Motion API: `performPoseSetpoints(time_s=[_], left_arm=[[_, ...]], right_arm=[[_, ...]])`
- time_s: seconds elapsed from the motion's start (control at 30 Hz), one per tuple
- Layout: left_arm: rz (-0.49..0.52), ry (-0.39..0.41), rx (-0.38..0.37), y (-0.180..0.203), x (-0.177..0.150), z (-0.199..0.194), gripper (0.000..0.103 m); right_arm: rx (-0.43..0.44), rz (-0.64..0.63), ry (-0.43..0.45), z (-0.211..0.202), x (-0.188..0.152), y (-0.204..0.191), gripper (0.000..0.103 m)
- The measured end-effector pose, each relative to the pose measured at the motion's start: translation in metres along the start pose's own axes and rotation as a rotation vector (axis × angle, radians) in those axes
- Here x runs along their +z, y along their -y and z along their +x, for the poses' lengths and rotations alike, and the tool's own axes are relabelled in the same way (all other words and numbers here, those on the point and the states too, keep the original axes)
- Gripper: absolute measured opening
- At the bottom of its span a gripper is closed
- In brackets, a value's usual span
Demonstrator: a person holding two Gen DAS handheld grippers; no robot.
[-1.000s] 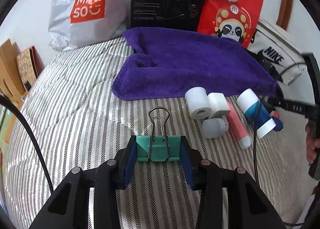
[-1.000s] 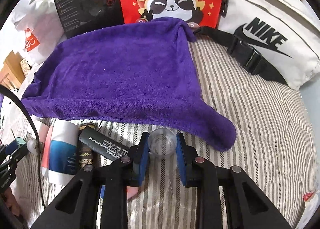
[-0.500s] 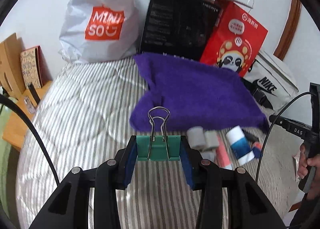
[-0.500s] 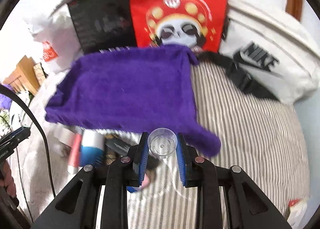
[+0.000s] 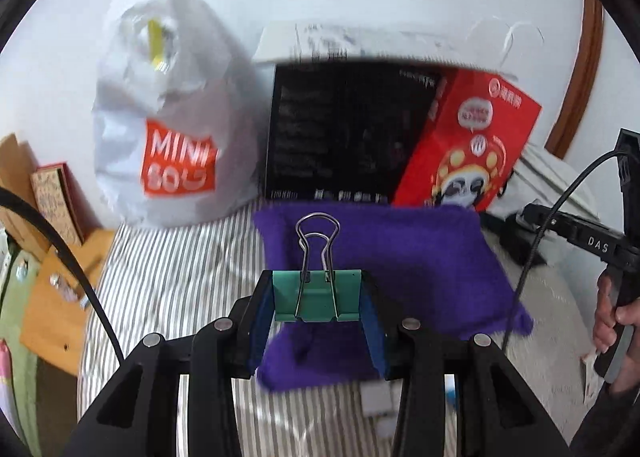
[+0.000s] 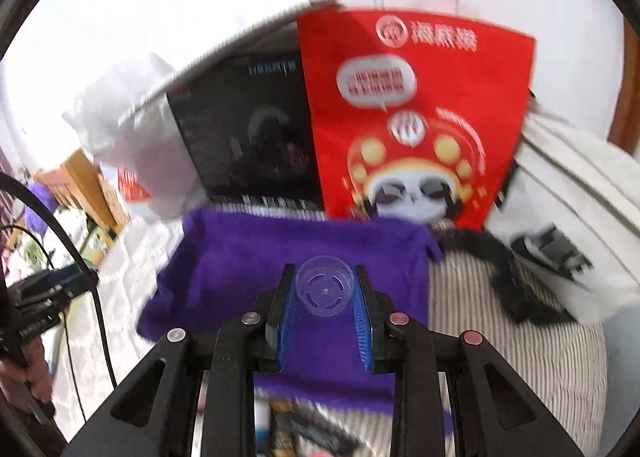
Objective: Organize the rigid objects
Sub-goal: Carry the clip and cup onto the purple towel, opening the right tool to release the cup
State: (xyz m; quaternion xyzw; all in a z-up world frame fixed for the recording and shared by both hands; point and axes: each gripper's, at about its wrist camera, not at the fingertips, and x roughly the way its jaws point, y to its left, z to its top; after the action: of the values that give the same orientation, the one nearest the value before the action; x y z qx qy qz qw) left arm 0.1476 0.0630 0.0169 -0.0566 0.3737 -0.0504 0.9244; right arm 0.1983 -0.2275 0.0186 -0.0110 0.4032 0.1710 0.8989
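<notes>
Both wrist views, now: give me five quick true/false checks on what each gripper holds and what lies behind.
1. The left gripper holds a green binder clip. True.
2. The right gripper has empty jaws. False: they are shut on a clear plastic cup.
3. The binder clip's wire handles point upward. True.
4. The towel on the striped bedding is red. False: it is purple.
5. A white MINISO bag stands right of the black box. False: left of it.
</notes>
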Motion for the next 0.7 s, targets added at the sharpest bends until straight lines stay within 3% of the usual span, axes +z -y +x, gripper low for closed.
performPoseSetpoints(time_s=[0.23, 0.53, 0.7], left_arm=[[0.017, 0.006, -0.015, 0.011, 0.032, 0.027, 0.039], [0.026, -0.029, -0.050, 0.025, 0.049, 0.080, 0.039], [0.031, -0.049, -0.077, 0.025, 0.046, 0.094, 0.039]], right_arm=[[0.002, -0.006, 0.019, 0.019, 0.026, 0.003, 0.027], [0.009, 0.061, -0.014, 0.054, 0.022, 0.032, 0.027], [0.002, 0.039, -0.042, 0.066, 0.018, 0.037, 0.027]])
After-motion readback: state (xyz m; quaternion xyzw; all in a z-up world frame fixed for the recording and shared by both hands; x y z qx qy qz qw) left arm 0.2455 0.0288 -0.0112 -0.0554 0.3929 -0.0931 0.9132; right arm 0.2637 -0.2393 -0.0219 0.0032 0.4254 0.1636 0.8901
